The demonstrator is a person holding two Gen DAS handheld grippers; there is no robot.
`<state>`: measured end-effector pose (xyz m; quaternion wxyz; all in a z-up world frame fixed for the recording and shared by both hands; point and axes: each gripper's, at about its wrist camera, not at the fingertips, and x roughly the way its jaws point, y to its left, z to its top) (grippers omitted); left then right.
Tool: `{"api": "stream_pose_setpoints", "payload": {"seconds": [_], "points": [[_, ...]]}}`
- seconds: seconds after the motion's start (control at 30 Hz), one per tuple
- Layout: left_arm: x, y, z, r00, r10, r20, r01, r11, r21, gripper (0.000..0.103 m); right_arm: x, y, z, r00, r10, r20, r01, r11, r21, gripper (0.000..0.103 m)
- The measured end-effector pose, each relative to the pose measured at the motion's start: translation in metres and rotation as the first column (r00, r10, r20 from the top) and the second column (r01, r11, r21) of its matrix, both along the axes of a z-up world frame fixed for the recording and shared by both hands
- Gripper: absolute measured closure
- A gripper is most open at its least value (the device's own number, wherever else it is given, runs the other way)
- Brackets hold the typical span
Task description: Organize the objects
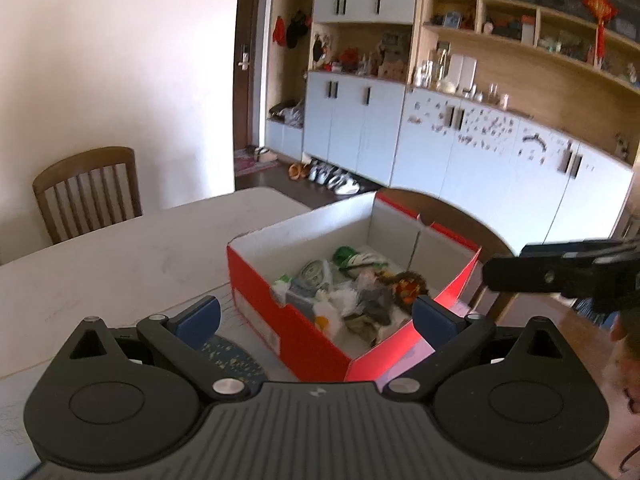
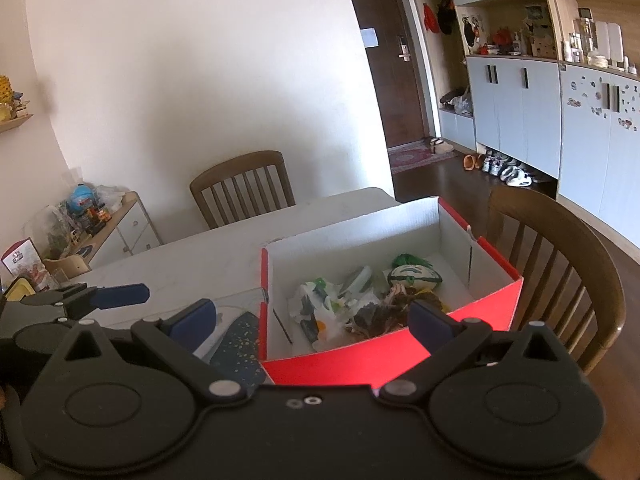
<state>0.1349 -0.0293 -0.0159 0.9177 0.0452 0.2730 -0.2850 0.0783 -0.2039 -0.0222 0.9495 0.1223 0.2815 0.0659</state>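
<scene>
**item: red box, both grippers empty above it**

left wrist view: left gripper (image 1: pixel 316 316), jaws spread, empty; red box (image 1: pixel 288 320) of small objects (image 1: pixel 352 292) just ahead. risk: a jaw catches the near wall.

right wrist view: right gripper (image 2: pixel 312 320), jaws spread, empty; risk: collision with the other gripper.

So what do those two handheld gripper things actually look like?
Both look alike. The left gripper and right gripper are matte black plastic, each with two round discs, silver pivot pins, triangular cut-outs and dark blue fingertip pads. The left's body is ribbed, with a small white logo. No cables show.
</scene>
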Motion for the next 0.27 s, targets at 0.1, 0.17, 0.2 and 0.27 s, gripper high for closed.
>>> {"api": "stream_pose_setpoints", "payload": {"seconds": [0.1, 0.17, 0.2, 0.27], "points": [[-0.0001, -0.0008, 0.0003, 1.0, 0.009, 0.023, -0.009, 1.0, 0.005, 0.0, -0.0003, 0.0002, 0.0019, 1.0, 0.0, 0.002, 0.0, 1.0, 0.003, 0.001], [0.0003, -0.0009, -0.0003, 1.0, 0.015, 0.026, -0.016, 1.0, 0.007, 0.0, 0.0004, -0.0008, 0.0023, 1.0, -0.002, 0.003, 0.002, 1.0, 0.003, 0.001], [0.0007, -0.0004, -0.0007, 0.999, 0.021, 0.026, -0.021, 1.0, 0.007, 0.0, 0.001, -0.0007, 0.0026, 1.0, -0.001, 0.003, 0.001, 1.0, 0.004, 0.001], [0.0018, 0.0003, -0.0013, 0.999, 0.027, 0.029, -0.027, 1.0, 0.007, 0.0, 0.0009, -0.0007, 0.0024, 1.0, -0.002, 0.003, 0.002, 1.0, 0.002, 0.001]]}}
